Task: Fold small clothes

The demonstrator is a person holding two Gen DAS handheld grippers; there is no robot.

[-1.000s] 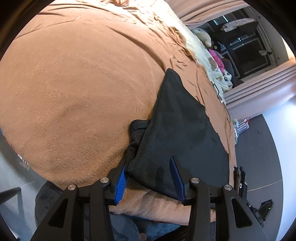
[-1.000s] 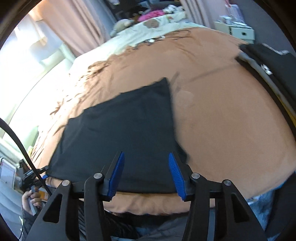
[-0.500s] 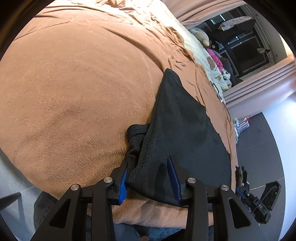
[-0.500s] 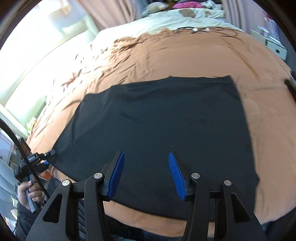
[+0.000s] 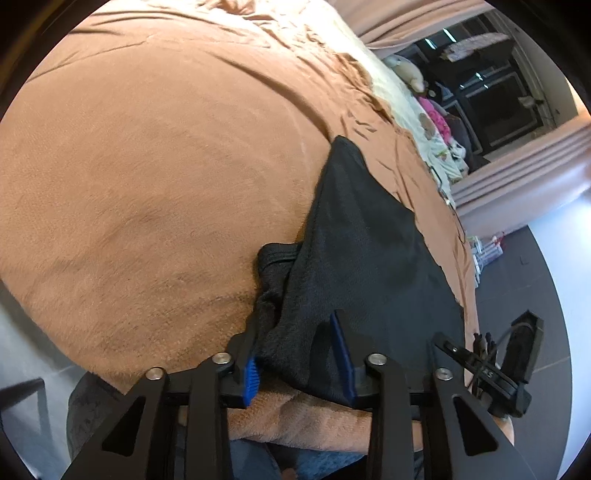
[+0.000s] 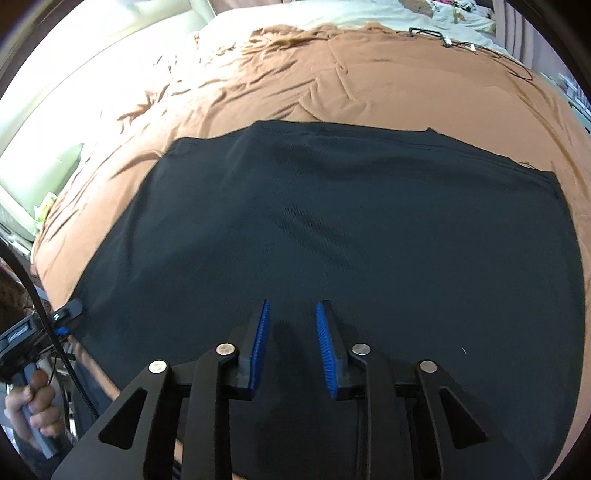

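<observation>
The bed (image 5: 155, 155) fills most of what I see, covered by a brown blanket (image 6: 406, 85) that wrinkles toward the far side, where a pale sheet (image 6: 295, 14) shows. On that blanket lies the black garment (image 6: 332, 229), spread flat near the bed's front edge, with one corner bunched and folded over at my left side.

My left gripper (image 5: 295, 354) sits at that bunched corner: its jaws stand partly apart with the dark fabric gathered between the blue pads (image 5: 250, 380), though I cannot tell whether they truly pinch it. My right gripper (image 6: 291, 343) hovers low over the near hem of the cloth, jaws a narrow gap apart and holding nothing.

At the left edge of the right wrist view, a hand (image 6: 33, 410) grips the left tool's handle.
</observation>
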